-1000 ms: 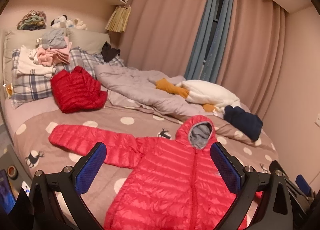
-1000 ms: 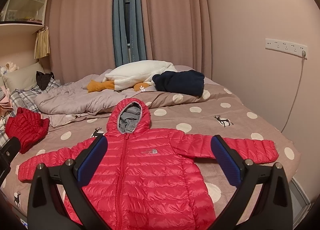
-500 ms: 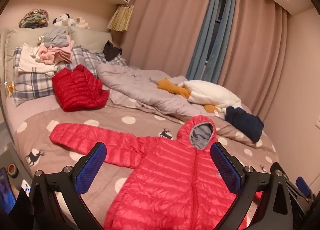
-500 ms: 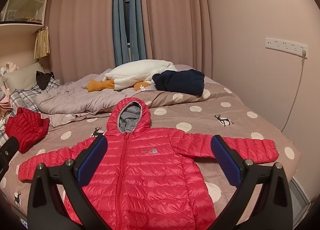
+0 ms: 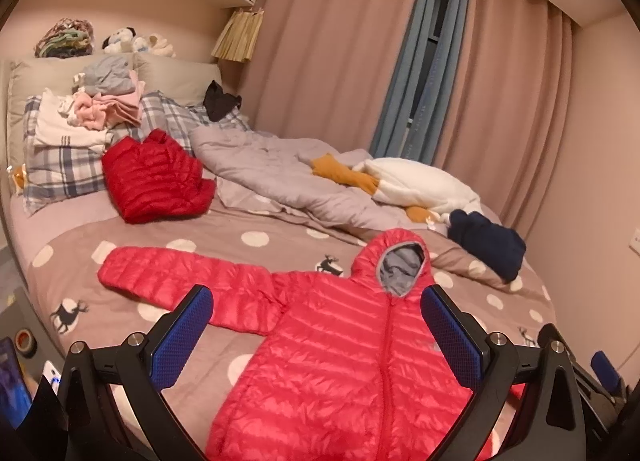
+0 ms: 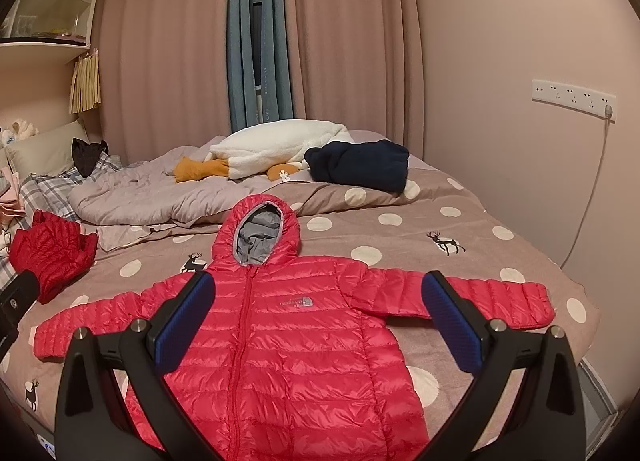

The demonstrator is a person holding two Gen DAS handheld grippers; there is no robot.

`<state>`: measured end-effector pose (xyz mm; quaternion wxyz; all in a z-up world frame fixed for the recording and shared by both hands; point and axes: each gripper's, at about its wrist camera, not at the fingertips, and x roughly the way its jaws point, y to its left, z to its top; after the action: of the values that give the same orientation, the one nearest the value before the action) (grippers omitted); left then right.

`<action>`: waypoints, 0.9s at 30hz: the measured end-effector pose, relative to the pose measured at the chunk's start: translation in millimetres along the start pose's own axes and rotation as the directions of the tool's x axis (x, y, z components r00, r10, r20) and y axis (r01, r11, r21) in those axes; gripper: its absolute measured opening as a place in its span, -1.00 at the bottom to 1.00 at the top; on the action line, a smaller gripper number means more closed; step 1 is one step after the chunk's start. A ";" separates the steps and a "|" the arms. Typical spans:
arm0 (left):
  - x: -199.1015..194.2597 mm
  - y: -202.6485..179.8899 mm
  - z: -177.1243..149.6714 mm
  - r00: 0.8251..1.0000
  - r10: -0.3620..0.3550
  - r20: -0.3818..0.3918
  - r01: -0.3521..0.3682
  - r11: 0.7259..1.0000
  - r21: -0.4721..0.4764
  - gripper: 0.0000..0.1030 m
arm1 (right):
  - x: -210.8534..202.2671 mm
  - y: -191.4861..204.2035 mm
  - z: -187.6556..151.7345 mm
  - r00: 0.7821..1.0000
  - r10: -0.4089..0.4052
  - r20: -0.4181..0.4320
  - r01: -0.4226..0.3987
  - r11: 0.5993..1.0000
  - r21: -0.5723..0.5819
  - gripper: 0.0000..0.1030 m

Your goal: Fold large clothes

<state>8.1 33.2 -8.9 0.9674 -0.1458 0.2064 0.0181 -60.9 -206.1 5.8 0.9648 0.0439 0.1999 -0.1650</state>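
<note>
The red puffer jacket (image 6: 296, 345) lies face up on the bed (image 6: 472, 229), zipped, hood (image 6: 258, 231) toward the curtains (image 6: 168, 61) and both sleeves spread out to the sides. Over the last second the jacket has not moved: sleeves, hood and hem keep the same outline in both views. The only change is a slight drift of the left wrist view, which suggests the left gripper (image 5: 316, 335) has shifted a little while hovering. The right gripper (image 6: 318, 319) holds the same pose. Both claws are spread wide, pinching nothing, and neither touches the fabric. Judged from this, folding has not begun; the garment is laid flat and ready, and a sleeve would be the likely first fold. Farther up the bed lie a darker red jacket (image 5: 154, 177), already bundled, a grey duvet (image 5: 280, 173), a white plush toy (image 6: 276, 147) and a navy garment (image 6: 360, 165). Folded clothes (image 5: 100, 109) rest on the plaid pillow (image 5: 64, 173).
</note>
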 end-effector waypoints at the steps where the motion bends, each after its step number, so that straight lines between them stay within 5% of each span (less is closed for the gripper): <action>1: -0.5 0.3 0.3 1.000 -0.002 0.000 0.002 1.000 -0.001 0.98 | -0.4 -0.5 -0.2 1.000 0.000 0.000 0.000 1.000 0.001 1.00; 27: -3.2 0.2 -0.3 1.000 0.004 -0.001 -0.004 1.000 0.008 0.98 | 0.5 -0.5 1.4 1.000 0.001 -0.008 -0.001 1.000 0.004 1.00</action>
<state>5.1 33.4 -8.0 0.9678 -0.1414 0.2071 0.0191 -60.1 -206.8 6.8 0.9640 0.0469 0.2036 -0.1646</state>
